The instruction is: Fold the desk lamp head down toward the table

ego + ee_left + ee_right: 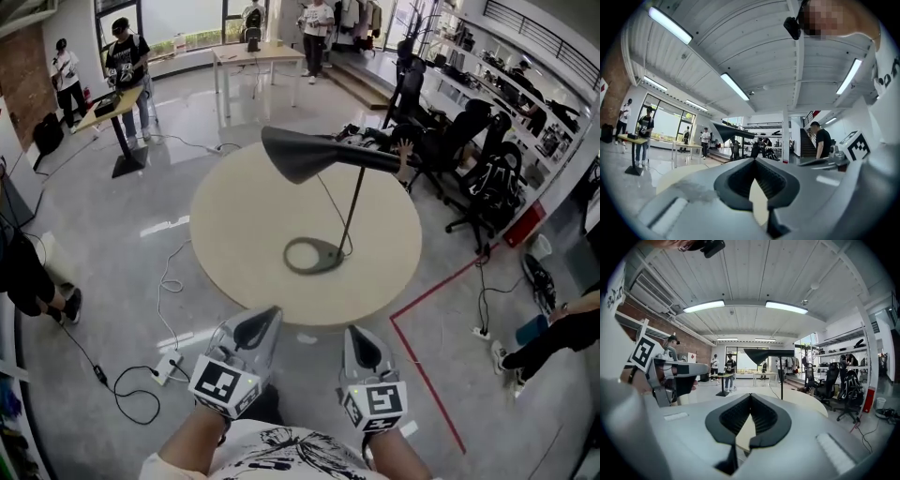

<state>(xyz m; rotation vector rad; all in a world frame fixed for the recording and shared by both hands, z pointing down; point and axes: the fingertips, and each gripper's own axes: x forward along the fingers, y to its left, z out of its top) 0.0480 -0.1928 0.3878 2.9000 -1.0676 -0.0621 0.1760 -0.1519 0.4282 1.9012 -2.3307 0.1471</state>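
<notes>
A dark grey desk lamp stands on the round beige table (234, 234). Its cone head (309, 152) is raised and points left, carried by a thin stem (354, 202) that rises from an oval base (312, 255). My left gripper (270, 317) and right gripper (359, 333) hover side by side at the table's near edge, short of the lamp. Both are shut with nothing between the jaws. The left gripper view shows the lamp head (731, 131) far beyond the jaw tips (754, 160). The right gripper view has the head (768, 355) and stem (781, 378) ahead of its tips (750, 395).
Black office chairs (469, 159) crowd the right side by shelving. A red tape line (422, 366) runs on the floor near the table's right. Cables and a power strip (167, 367) lie at the left. People stand by desks (253, 56) at the back.
</notes>
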